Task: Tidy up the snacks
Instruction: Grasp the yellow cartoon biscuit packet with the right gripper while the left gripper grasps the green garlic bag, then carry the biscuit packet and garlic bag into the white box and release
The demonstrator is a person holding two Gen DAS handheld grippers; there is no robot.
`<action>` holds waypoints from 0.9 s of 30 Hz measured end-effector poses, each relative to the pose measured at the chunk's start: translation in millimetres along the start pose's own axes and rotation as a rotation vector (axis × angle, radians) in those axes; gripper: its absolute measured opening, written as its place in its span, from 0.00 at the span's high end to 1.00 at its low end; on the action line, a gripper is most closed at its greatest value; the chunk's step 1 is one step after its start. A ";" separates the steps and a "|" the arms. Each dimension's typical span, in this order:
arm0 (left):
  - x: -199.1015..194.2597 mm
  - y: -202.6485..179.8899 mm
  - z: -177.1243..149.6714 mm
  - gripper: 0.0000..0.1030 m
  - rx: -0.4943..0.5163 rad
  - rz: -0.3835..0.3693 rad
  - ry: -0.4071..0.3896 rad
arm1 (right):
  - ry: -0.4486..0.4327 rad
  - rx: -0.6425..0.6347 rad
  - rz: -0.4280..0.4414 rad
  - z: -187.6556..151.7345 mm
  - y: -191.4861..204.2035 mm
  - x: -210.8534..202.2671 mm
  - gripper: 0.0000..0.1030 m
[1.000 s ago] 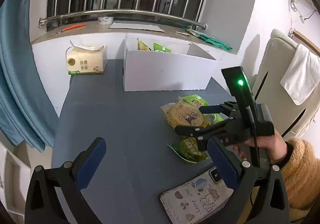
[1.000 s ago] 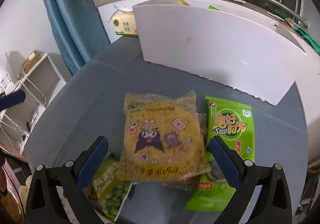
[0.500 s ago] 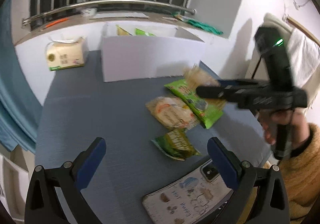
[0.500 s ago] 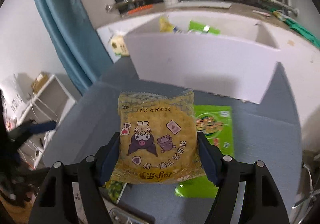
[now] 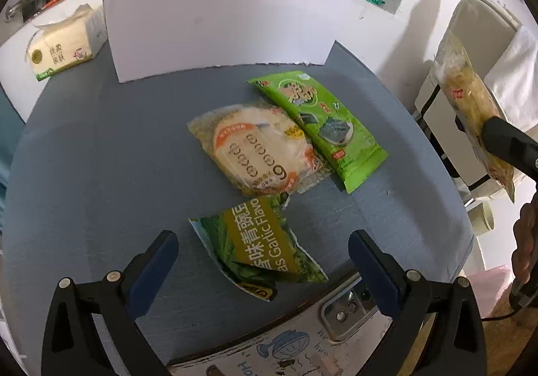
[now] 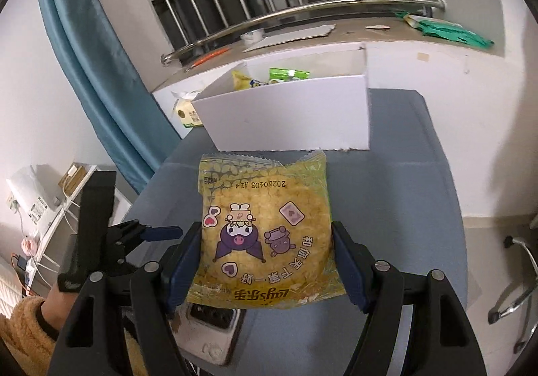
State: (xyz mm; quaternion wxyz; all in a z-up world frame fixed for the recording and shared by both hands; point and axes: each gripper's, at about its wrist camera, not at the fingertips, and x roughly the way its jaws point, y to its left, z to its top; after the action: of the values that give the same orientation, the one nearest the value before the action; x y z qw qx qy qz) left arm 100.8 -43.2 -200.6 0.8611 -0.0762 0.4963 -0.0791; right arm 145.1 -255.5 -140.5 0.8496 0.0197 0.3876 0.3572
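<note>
My right gripper (image 6: 265,258) is shut on a yellow Lay's chip pack (image 6: 265,234) and holds it in the air above the grey table; it also shows edge-on in the left wrist view (image 5: 470,110). My left gripper (image 5: 262,258) is open and empty, low over a green garlic pea packet (image 5: 262,245). An orange-and-white cracker pack (image 5: 255,154) and a green seaweed pack (image 5: 319,123) lie beyond it. A white box (image 6: 289,113) (image 5: 215,33) stands at the table's back with snacks inside.
A tissue pack (image 5: 64,43) sits left of the box. A phone in a cartoon case (image 5: 312,339) lies at the table's near edge. A blue curtain (image 6: 87,66) hangs on the left, a white chair (image 5: 477,49) stands to the right.
My right gripper closed on the yellow chip pack and lifted it off the pile, up and to the right. My left gripper moved forward and down towards the pea packet.
</note>
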 end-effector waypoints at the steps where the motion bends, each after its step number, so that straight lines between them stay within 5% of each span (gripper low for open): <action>1: 0.8 -0.8 -1.1 0.31 0.016 -0.002 0.005 | 0.003 0.002 -0.003 -1.0 -1.6 0.5 0.25; 2: -1.2 -0.3 -0.3 0.63 0.035 0.035 -0.013 | 0.006 0.005 -0.002 -1.8 -2.3 0.8 0.25; 5: -11.7 11.9 -1.8 0.62 -0.017 -0.034 -0.044 | 0.007 0.014 0.010 -3.2 -3.5 2.8 0.25; 15: -66.5 26.8 23.0 0.62 0.002 -0.042 -0.212 | -0.023 0.011 0.033 8.7 4.9 12.6 0.25; 23: -104.4 38.5 130.9 0.62 0.051 -0.020 -0.399 | -0.132 0.025 -0.003 98.2 -4.7 19.8 0.25; 27: -93.0 52.1 201.1 0.62 0.035 -0.086 -0.420 | -0.144 0.066 -0.012 153.8 -20.5 39.9 0.25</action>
State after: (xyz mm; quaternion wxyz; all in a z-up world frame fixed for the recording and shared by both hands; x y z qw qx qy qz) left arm 232.3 38.0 -33.5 0.9427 -0.0972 0.3010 -0.1066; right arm 278.4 -208.5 -65.1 0.8764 0.0708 0.3369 0.3367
